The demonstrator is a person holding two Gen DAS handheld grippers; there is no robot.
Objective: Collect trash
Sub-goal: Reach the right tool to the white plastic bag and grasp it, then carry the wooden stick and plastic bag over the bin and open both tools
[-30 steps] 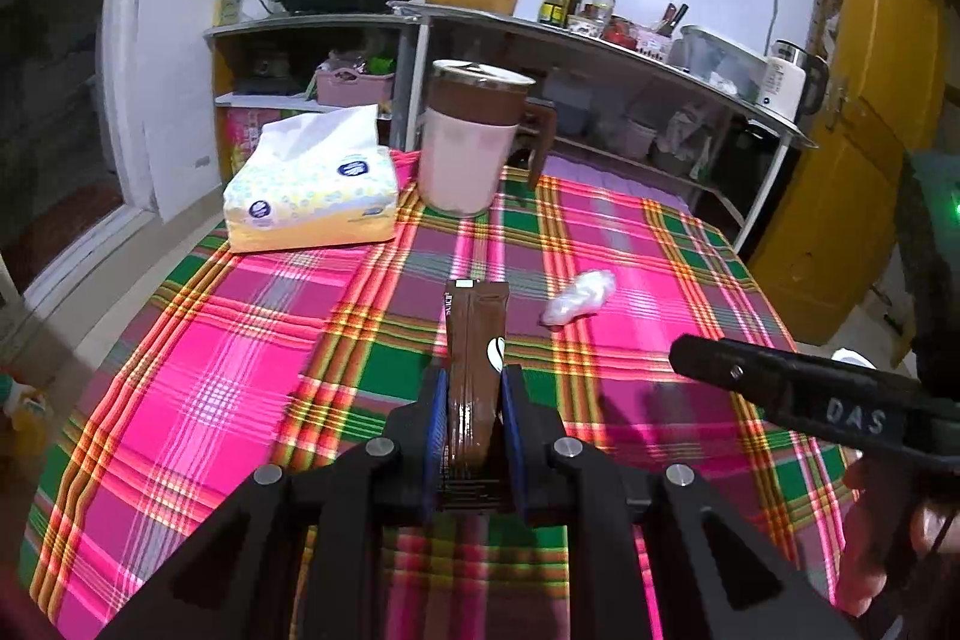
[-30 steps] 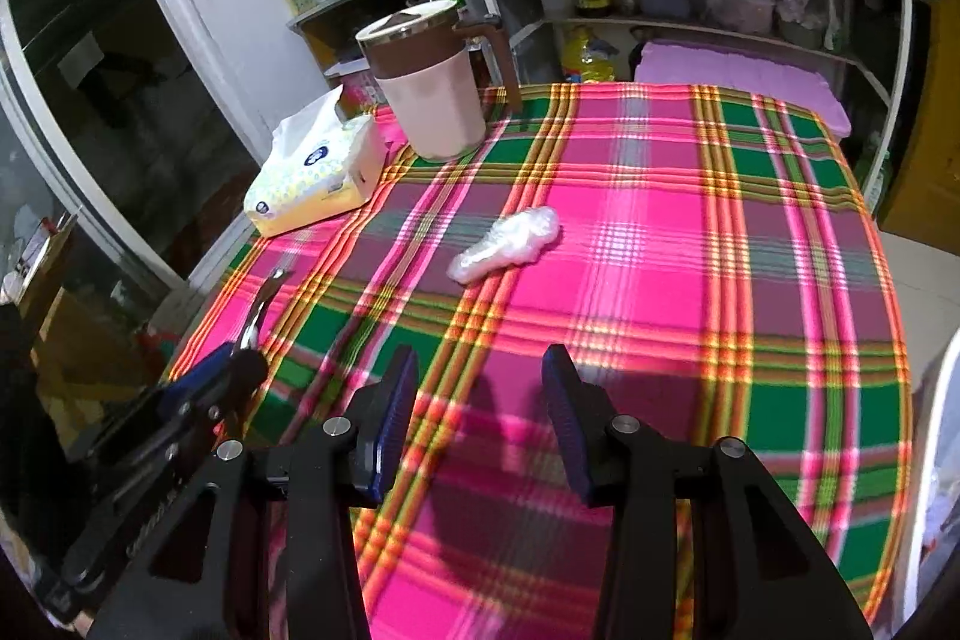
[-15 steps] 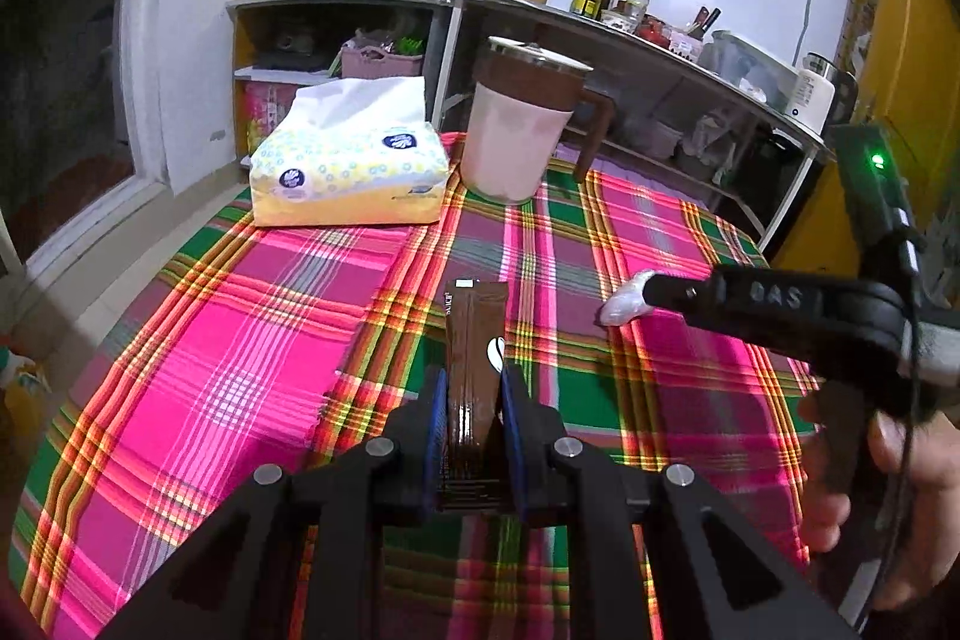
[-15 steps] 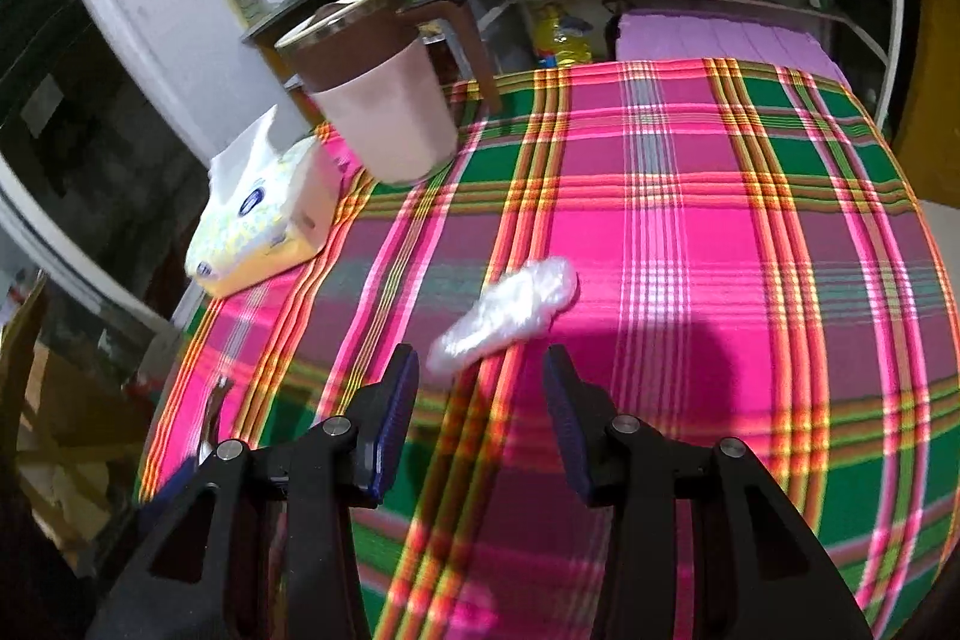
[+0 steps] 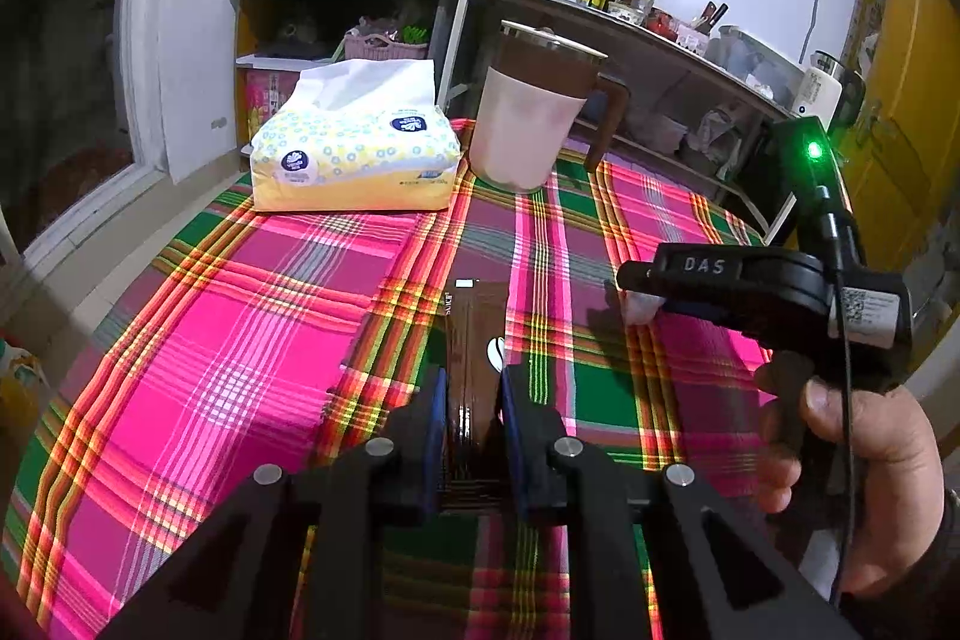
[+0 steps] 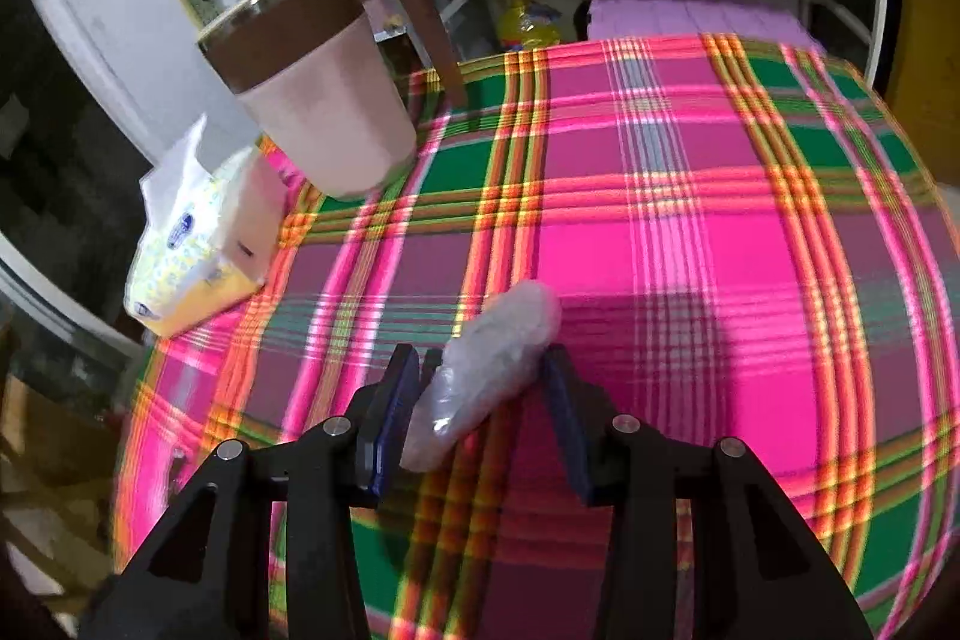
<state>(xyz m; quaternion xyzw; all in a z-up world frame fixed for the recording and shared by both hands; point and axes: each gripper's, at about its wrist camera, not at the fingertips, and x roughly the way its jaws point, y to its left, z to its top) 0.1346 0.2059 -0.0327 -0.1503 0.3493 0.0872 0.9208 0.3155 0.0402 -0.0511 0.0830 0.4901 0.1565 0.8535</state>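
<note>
A: Left wrist view first. What is the left gripper [image 5: 471, 400] doing?

B: Its two blue-padded fingers are pinched on a brown wrapper [image 5: 474, 340], a long flat sachet that sticks out forward over the plaid tablecloth [image 5: 240, 340]. The wrapper's far end carries a small white label.

A: And around it?

B: At the far side of the table lies a yellow-and-white tissue pack [image 5: 354, 154], and just to its right stands a pink jug [image 5: 534, 118] with a brown lid and handle. To the right, the person's right hand [image 5: 864, 454] holds the other tool, marked "DAS", with a green light lit on top. Its tip is down by a bit of crumpled clear plastic [image 5: 642, 307] on the cloth.

A: Now the right wrist view.

B: The right gripper [image 6: 480, 418] has its fingers spread, one on each side of the crumpled plastic wrap [image 6: 486, 370]. The wrap lies on the tablecloth [image 6: 720, 250], slanted between the pads; its lower end is right against the left pad, while the right pad looks just clear of it, though blur makes that hard to judge.

A: The rest?

B: The jug [image 6: 324, 112] stands at the upper left, the tissue pack [image 6: 192, 244] beside it near the table edge.
</note>
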